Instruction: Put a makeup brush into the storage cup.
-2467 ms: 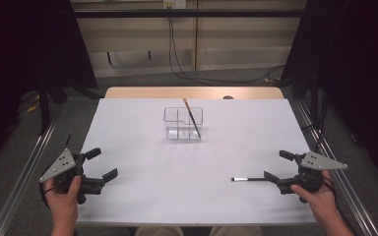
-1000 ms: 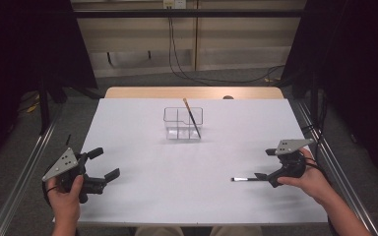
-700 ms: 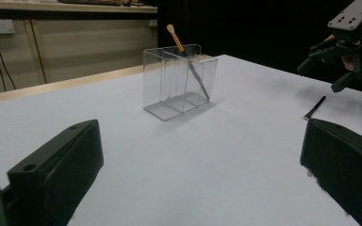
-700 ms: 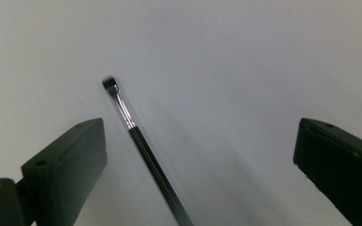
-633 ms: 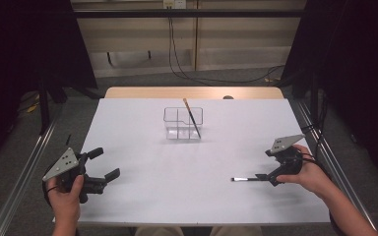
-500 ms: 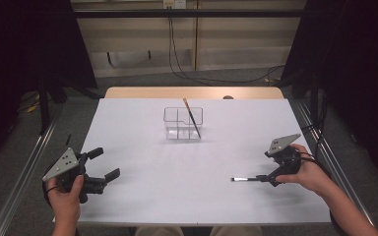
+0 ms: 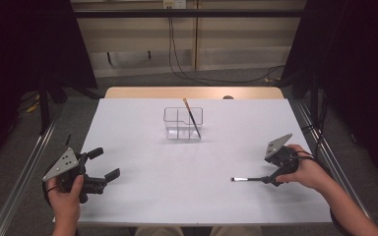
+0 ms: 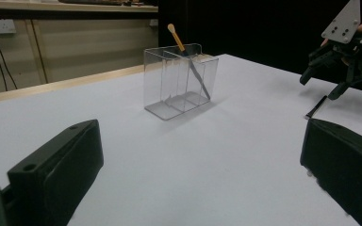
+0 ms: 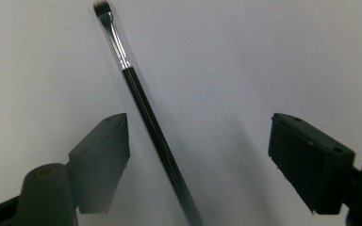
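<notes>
A thin black brush (image 7: 247, 179) with a silver ferrule lies flat on the white table (image 7: 187, 196), bristles toward the left. My right gripper (image 7: 271, 176) tips down over its handle end. In the right gripper view the brush (image 9: 141, 99) runs between the two jaws of the right gripper (image 9: 198, 136), nearer the left one; neither pad touches it, and the jaws have just been closing. My left gripper (image 7: 106, 163) is held open at the table's front left with nothing between its jaws. A clear divided holder (image 7: 183, 123) at the middle back has a wooden-handled brush (image 7: 191, 117) leaning in it.
The table's wooden far edge (image 7: 192, 92) lies behind the holder. Metal rails (image 7: 24, 172) run along both sides. From the left gripper (image 8: 202, 141) I see the holder (image 8: 179, 82), the right gripper (image 8: 332, 80) and the black brush (image 8: 316, 107).
The right gripper has lifted at the back and tipped nose-down over the brush's handle end, shifting slightly. The brush still lies flat. The left gripper has stayed put.
</notes>
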The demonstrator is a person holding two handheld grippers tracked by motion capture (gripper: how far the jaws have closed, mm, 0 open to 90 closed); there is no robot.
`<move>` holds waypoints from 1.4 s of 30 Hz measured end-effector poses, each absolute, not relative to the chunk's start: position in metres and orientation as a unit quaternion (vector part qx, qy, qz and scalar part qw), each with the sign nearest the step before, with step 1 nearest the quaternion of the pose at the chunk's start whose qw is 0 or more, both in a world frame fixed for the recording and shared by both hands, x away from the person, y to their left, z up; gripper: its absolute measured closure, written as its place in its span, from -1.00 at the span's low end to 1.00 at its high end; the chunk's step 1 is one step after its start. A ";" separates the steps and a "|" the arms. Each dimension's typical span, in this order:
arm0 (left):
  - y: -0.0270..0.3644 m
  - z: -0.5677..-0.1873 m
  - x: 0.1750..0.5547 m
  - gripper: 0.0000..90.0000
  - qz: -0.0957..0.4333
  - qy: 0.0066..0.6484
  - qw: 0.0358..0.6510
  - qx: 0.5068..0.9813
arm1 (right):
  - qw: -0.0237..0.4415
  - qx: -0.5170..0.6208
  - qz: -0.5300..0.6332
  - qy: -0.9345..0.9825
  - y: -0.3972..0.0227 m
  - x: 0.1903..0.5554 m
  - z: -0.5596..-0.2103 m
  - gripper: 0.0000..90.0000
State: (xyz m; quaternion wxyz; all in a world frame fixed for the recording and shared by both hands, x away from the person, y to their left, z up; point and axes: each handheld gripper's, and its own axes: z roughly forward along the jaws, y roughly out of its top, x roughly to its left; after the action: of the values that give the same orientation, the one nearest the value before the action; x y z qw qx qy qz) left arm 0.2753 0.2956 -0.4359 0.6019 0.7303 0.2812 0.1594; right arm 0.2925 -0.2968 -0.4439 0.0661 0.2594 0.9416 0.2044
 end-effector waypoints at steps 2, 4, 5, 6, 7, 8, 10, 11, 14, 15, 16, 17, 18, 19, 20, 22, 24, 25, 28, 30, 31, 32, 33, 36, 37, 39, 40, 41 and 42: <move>0.295 -0.436 0.275 -1.00 0.161 0.282 0.601 0.731 | 0.063 0.259 0.192 0.945 -0.297 0.293 -0.444 -0.48; 0.295 -0.436 0.275 -1.00 0.160 0.283 0.600 0.731 | 0.063 0.256 0.188 0.946 -0.297 0.293 -0.445 -0.43; 0.295 -0.437 0.275 -1.00 0.160 0.283 0.600 0.731 | 0.062 0.256 0.188 0.946 -0.297 0.294 -0.445 -0.40; 0.295 -0.437 0.276 -1.00 0.160 0.283 0.600 0.731 | 0.062 0.255 0.186 0.947 -0.298 0.294 -0.445 -0.37; 0.295 -0.437 0.276 -1.00 0.160 0.282 0.600 0.731 | 0.061 0.255 0.184 0.947 -0.298 0.294 -0.446 -0.35; 0.295 -0.437 0.276 -1.00 0.160 0.283 0.601 0.730 | 0.060 0.256 0.181 0.948 -0.298 0.294 -0.446 -0.32; 0.295 -0.437 0.276 -1.00 0.160 0.283 0.601 0.730 | 0.051 0.250 0.181 0.950 -0.298 0.294 -0.446 -0.13; 0.295 -0.437 0.276 -1.00 0.159 0.283 0.601 0.730 | 0.047 0.250 0.179 0.950 -0.298 0.294 -0.446 -0.12; 0.295 -0.437 0.276 -1.00 0.159 0.283 0.600 0.731 | 0.043 0.248 0.172 0.952 -0.296 0.294 -0.447 -0.04; 0.295 -0.438 0.276 -1.00 0.157 0.284 0.601 0.731 | 0.043 0.243 0.171 0.954 -0.295 0.294 -0.447 -0.01; 0.295 -0.438 0.276 -1.00 0.160 0.283 0.598 0.733 | 0.043 0.237 0.170 0.956 -0.295 0.294 -0.447 0.01; 0.295 -0.438 0.276 -1.00 0.160 0.283 0.597 0.733 | 0.039 0.244 0.163 0.955 -0.294 0.293 -0.447 0.04; 0.295 -0.438 0.276 -1.00 0.159 0.283 0.597 0.733 | 0.040 0.236 0.160 0.958 -0.294 0.294 -0.448 0.07; 0.295 -0.438 0.276 -1.00 0.160 0.284 0.597 0.733 | 0.039 0.237 0.155 0.958 -0.294 0.294 -0.448 0.10; 0.295 -0.438 0.277 -1.00 0.159 0.284 0.597 0.733 | 0.043 0.231 0.155 0.960 -0.294 0.294 -0.449 0.13; 0.295 -0.439 0.277 -1.00 0.159 0.285 0.597 0.733 | 0.042 0.224 0.155 0.961 -0.294 0.294 -0.450 0.19; 0.294 -0.439 0.277 -1.00 0.158 0.284 0.596 0.734 | 0.041 0.228 0.151 0.961 -0.294 0.293 -0.450 0.22; 0.294 -0.439 0.277 -1.00 0.157 0.287 0.598 0.732 | 0.041 0.228 0.151 0.961 -0.294 0.293 -0.451 0.24; 0.294 -0.439 0.277 -1.00 0.157 0.286 0.598 0.732 | 0.037 0.233 0.152 0.960 -0.294 0.293 -0.451 0.26; 0.294 -0.439 0.277 -1.00 0.159 0.285 0.595 0.734 | 0.031 0.229 0.153 0.961 -0.294 0.293 -0.451 0.38; 0.295 -0.439 0.277 -1.00 0.159 0.285 0.596 0.734 | 0.030 0.229 0.153 0.961 -0.294 0.294 -0.451 0.40; 0.294 -0.439 0.277 -1.00 0.160 0.285 0.595 0.734 | 0.030 0.228 0.151 0.962 -0.293 0.294 -0.451 0.45; 0.294 -0.439 0.277 -1.00 0.159 0.285 0.595 0.734 | 0.026 0.228 0.147 0.962 -0.292 0.293 -0.451 0.49; 0.294 -0.439 0.277 -1.00 0.160 0.284 0.594 0.735 | 0.024 0.228 0.140 0.963 -0.289 0.293 -0.450 0.55; 0.295 -0.439 0.277 -1.00 0.160 0.283 0.595 0.735 | 0.020 0.238 0.134 0.962 -0.288 0.292 -0.450 0.56; 0.294 -0.439 0.277 -1.00 0.160 0.284 0.594 0.735 | 0.021 0.235 0.136 0.962 -0.288 0.294 -0.450 0.65; 0.295 -0.439 0.277 -1.00 0.160 0.284 0.595 0.735 | 0.016 0.238 0.135 0.962 -0.287 0.293 -0.450 0.67; 0.295 -0.439 0.277 -1.00 0.160 0.285 0.595 0.734 | 0.014 0.243 0.132 0.961 -0.286 0.293 -0.450 0.69; 0.295 -0.439 0.277 -1.00 0.160 0.285 0.595 0.734 | 0.014 0.244 0.130 0.961 -0.286 0.293 -0.449 0.71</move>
State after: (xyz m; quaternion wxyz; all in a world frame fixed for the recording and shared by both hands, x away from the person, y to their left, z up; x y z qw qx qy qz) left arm 0.2768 0.2947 -0.4390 0.5948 0.7343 0.2855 0.1599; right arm 0.2931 -0.2862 -0.4493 0.0139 0.2436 0.9610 0.1300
